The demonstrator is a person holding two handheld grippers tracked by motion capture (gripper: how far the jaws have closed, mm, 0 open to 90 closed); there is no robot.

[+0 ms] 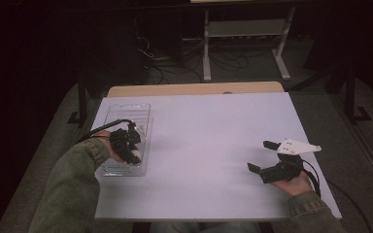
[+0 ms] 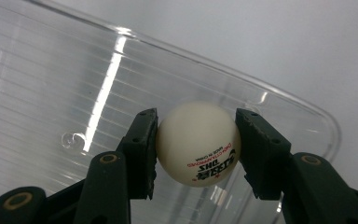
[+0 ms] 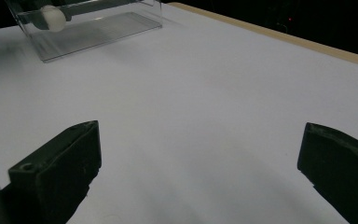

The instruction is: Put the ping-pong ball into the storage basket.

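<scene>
— What does the left gripper (image 2: 196, 140) hold?

— A small white table-tennis ball with red and black print (image 2: 198, 143), pinched between its two black jaws, over the clear ribbed plastic tray (image 1: 125, 112) at the left of the white tabletop (image 1: 209, 131).

— Is the ball touching the tray floor?

— That cannot be told; it sits inside the tray's outline, near one rounded corner.

— And the right gripper (image 1: 263, 156)?

— Well apart on the table's right side, jaws spread wide with nothing between them, its grey three-cornered plate on top.
</scene>
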